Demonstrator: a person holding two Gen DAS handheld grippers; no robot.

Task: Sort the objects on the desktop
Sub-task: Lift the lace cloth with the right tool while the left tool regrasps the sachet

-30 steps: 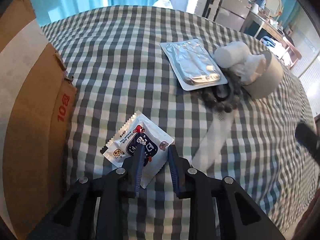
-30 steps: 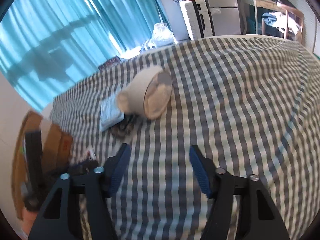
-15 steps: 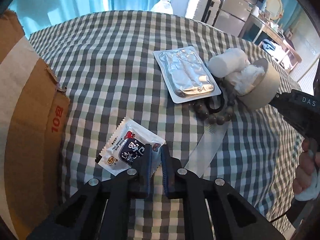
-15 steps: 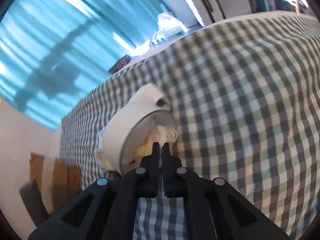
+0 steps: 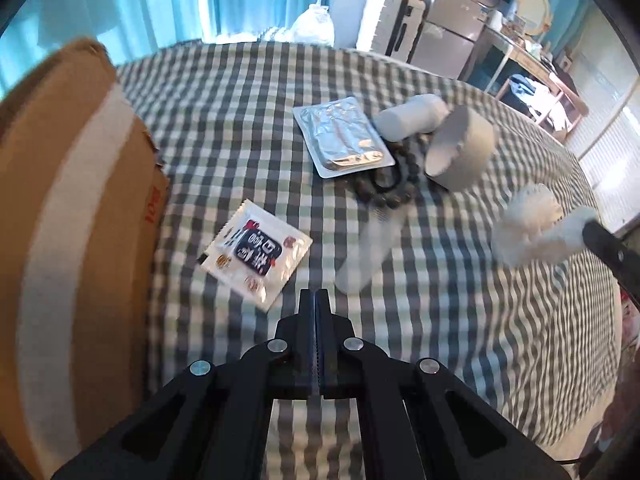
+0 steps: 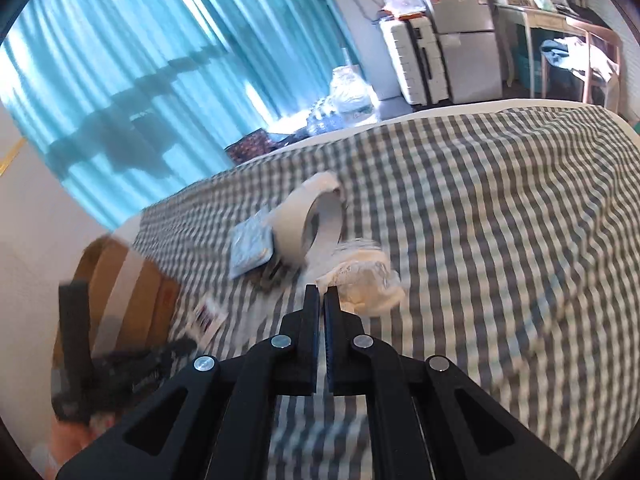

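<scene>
Left wrist view: left gripper point(image 5: 315, 294) at lower centre, jaws pressed fully together with nothing between them, hanging above the grey-and-white checked cloth point(image 5: 248, 92). Just up-left of its tips lies a white snack sachet with a dark printed label point(image 5: 256, 254), flat on the cloth and not touched. Beyond it, at frame centre, a silver foil blister pack point(image 5: 342, 136), a string of dark wooden beads point(image 5: 394, 184) partly under the pack's lower edge, a white cylindrical bottle lying on its side point(image 5: 412, 120) and a wide grey-white tape roll tipped on its edge point(image 5: 460, 150). A blurred clear plastic tube point(image 5: 370, 250) lies below the beads. A brown cardboard box with a white tape stripe point(image 5: 68, 216) fills the left edge.

Only this view shows the crumpled white tissue wad point(image 5: 528, 224) from the side: it hangs at the right edge, clear of the cloth, pinched at the tip of the right gripper point(image 5: 590, 230).

Right wrist view: the jaws are nearly closed, nipping the wad's lower-left corner; the rest bulges up-right of the tips. This view alone shows the person's hand at lower left, heavily blurred.

Room: turquoise curtains behind, a white suitcase point(image 6: 412, 64) and a small grey fridge point(image 6: 468, 40) at upper right, a wooden desk beside them.
</scene>
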